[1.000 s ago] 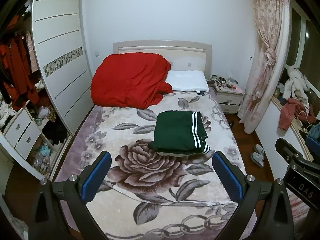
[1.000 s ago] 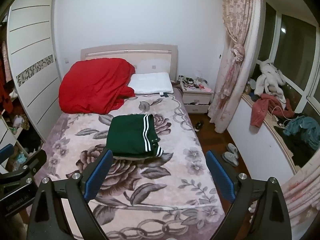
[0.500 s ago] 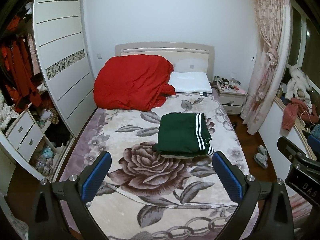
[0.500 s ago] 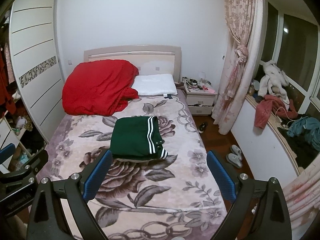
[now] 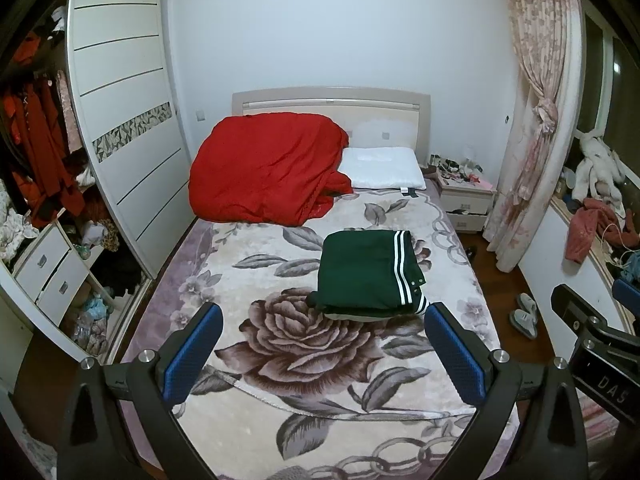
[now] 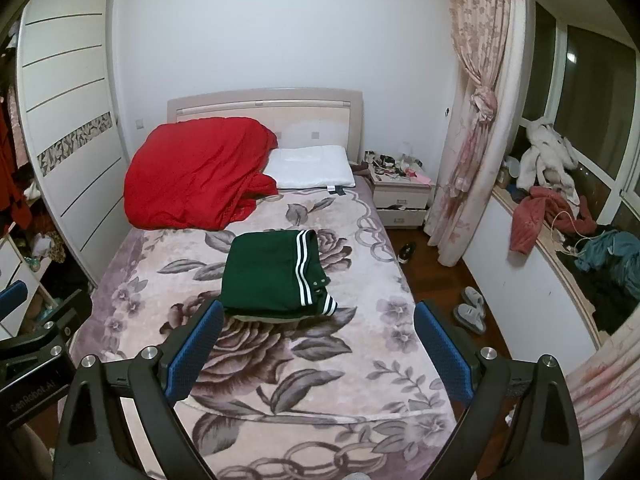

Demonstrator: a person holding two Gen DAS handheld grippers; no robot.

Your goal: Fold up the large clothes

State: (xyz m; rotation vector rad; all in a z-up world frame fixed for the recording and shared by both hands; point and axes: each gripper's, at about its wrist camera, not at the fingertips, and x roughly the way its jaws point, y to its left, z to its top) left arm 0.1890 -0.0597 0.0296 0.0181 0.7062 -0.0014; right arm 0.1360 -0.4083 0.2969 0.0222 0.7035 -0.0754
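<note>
On my far left I see the white sliding-door wardrobe (image 5: 120,128) running alongside the bed's left edge, with only a narrow strip of floor between them. Next comes the bed covered by a pale plush blanket with a big rose print (image 5: 304,344), whose near edge drops out of sight under my tools. My left gripper (image 5: 320,348) hangs above the foot of the bed, blue-padded jaws spread wide with nothing between them. A crumpled red quilt (image 5: 264,172) fills the head end on the left, touching the white pillow (image 5: 382,168) beside it. The folded dark green garment with white stripes (image 5: 368,272) lies flat right of the bed's centre, its striped edge facing the right side, bare blanket all around it. My right gripper (image 6: 320,344) is likewise spread apart and empty, above the blanket, short of the garment. Beyond the bed's right edge there is open wooden floor (image 6: 436,276) with a pair of grey slippers (image 6: 470,312), then the pink floral curtain (image 6: 476,120).
</note>
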